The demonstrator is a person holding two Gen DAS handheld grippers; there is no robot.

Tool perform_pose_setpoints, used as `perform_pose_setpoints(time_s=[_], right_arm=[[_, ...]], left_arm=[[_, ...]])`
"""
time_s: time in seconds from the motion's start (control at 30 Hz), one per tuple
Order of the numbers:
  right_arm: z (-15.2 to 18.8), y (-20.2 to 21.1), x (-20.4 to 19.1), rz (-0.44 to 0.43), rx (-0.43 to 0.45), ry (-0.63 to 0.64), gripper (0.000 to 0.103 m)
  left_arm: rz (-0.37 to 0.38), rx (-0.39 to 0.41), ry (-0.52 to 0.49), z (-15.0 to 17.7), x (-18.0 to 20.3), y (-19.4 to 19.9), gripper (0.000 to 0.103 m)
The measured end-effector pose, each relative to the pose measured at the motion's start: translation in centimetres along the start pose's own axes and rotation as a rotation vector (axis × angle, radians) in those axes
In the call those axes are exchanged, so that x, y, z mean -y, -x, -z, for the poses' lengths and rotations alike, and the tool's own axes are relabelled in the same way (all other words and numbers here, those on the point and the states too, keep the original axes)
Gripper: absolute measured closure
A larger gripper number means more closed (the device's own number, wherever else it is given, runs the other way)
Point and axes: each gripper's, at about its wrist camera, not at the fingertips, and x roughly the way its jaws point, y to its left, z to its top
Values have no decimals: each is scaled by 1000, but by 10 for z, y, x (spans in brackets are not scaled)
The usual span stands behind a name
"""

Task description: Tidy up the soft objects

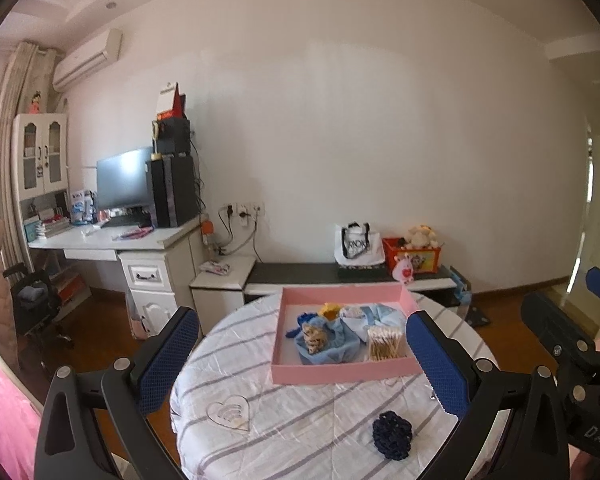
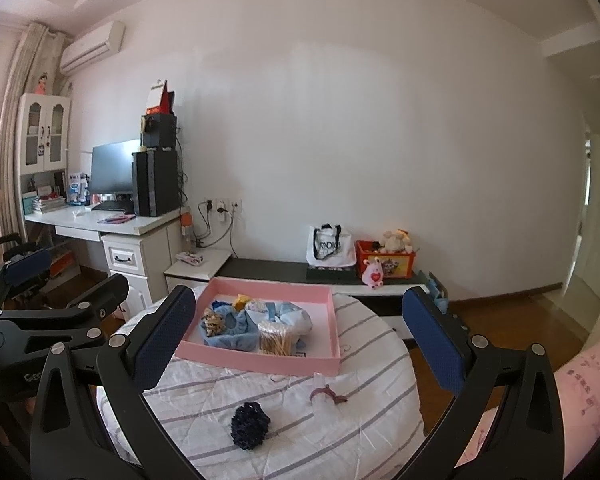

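A dark navy scrunchie [image 1: 392, 435] [image 2: 250, 425] lies on the striped cloth of a round table [image 1: 284, 420] [image 2: 364, 436], in front of a pink tray [image 1: 340, 374] [image 2: 260, 359]. The tray holds a blue fabric pouch [image 1: 328, 346] [image 2: 232, 330], a leopard-print scrunchie [image 1: 313, 338] [image 2: 213, 321], a pale blue bundle [image 1: 380, 316] [image 2: 292, 316] and a tub of cotton swabs [image 1: 385, 344] [image 2: 276, 338]. A dusty-pink hair tie [image 2: 327, 393] lies right of the navy scrunchie. My left gripper [image 1: 300, 364] and right gripper [image 2: 300, 344] both hover open above the table, holding nothing.
A clear heart-shaped dish [image 1: 229, 413] sits on the table's left. A white desk with a monitor [image 1: 124, 180] [image 2: 114, 170] stands at the left wall. A low bench [image 1: 340, 274] [image 2: 300, 270] behind carries a white bag and a red toy box. Pink bedding [image 2: 588, 392] lies at the right.
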Motion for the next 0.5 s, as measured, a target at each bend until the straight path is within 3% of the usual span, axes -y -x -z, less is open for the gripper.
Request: perform_pose_setpoints(time_s=[0.5], right_arm=[[34, -45, 56, 128, -165, -116, 0]], left_arm=[[92, -227, -59, 13, 26, -57, 0]])
